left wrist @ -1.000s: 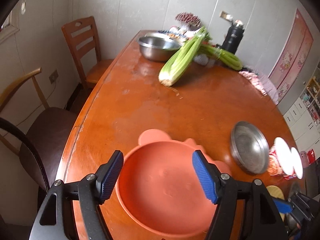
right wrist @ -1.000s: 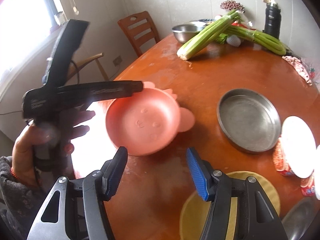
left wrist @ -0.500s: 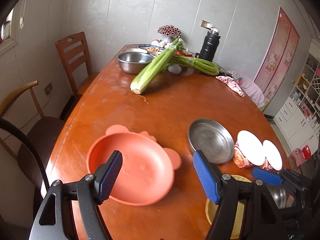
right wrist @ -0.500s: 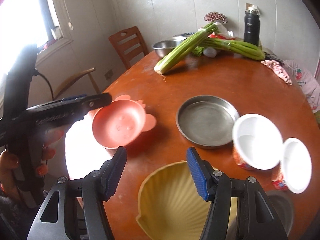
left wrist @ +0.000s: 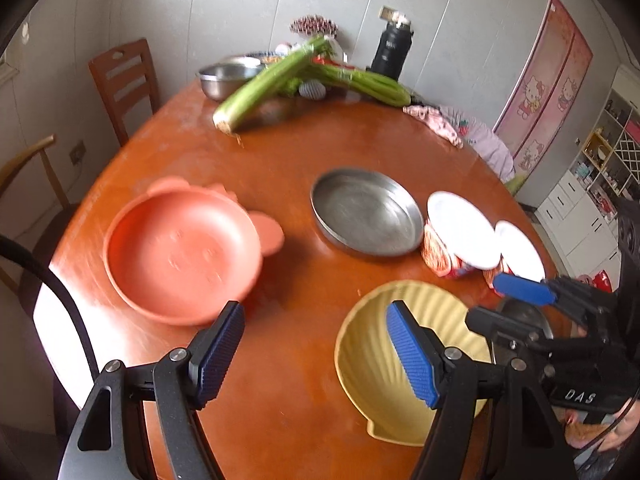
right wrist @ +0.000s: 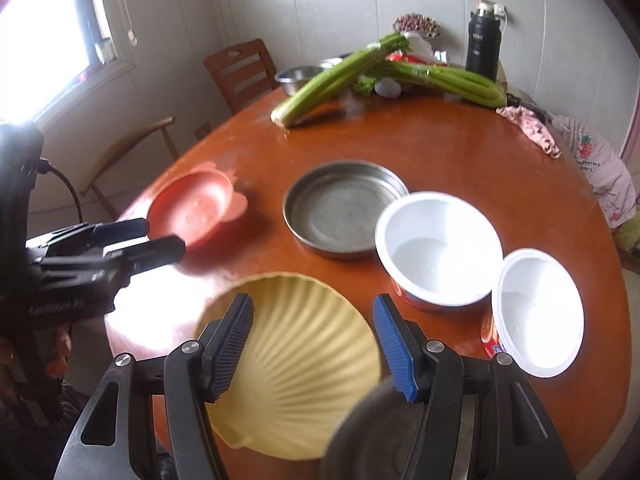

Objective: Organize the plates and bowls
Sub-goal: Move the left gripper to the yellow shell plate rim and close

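On the desk [left wrist: 304, 152] in the left wrist view, the left hand-held gripper [left wrist: 316, 354] is hanging released and empty between the pink bowl [left wrist: 180, 252] and the yellow shell plate [left wrist: 384, 360]. The pink bowl is sitting near the desk's edge, so a careless nudge could tip it off.

Over in the right wrist view, the right hand-held gripper [right wrist: 312, 344] is gaping empty above the yellow shell plate [right wrist: 304, 368], beside a steel pan [right wrist: 340, 208] and white cups [right wrist: 438, 248]. A dark bowl [right wrist: 368, 440] is blurred and cut off.

I read "DAS" on the right gripper [left wrist: 520, 304] body, and "berries" on the pink garment [right wrist: 592, 164].
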`<state>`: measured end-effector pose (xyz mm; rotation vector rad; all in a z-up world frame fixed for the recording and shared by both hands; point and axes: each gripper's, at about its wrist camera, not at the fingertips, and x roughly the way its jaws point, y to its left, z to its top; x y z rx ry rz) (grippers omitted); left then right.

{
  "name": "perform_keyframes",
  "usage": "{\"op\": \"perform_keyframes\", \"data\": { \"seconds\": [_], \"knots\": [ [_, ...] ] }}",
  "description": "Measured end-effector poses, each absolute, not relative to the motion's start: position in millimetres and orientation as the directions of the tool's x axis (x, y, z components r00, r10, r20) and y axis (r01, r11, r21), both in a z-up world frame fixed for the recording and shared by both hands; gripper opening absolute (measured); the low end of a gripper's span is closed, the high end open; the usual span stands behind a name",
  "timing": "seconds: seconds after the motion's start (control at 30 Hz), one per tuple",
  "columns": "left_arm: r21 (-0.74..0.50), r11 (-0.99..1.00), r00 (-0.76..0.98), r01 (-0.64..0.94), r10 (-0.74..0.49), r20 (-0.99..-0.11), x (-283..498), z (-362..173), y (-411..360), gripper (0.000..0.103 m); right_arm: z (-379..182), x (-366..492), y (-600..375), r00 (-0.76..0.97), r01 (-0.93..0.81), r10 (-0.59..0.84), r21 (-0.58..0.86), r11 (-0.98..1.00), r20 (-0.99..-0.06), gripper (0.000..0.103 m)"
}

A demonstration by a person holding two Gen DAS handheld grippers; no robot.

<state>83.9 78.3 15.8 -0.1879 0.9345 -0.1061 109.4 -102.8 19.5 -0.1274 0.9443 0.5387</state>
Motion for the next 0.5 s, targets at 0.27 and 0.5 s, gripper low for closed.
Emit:
{"op": "perform_keyframes", "data": {
  "seconds": [0.27, 0.5],
  "knots": [
    [-0.188, 0.982, 0.528, -0.005, -0.157, -0.835, 80.9, -9.2, 55.1, 0.073, 2.5, 118.2, -103.0, 0.410, -0.545, 0.373, 0.105, 0.832, -0.832, 0.064],
    [-0.165, 0.986, 0.470, -0.006, -0.143, -0.871, 85.5, -27.7, 42.5, 0.073, -12.7, 130.5, -98.8, 0.380, -0.563, 0.345, 0.081, 0.823, -0.858, 0.064]
  ]
}}
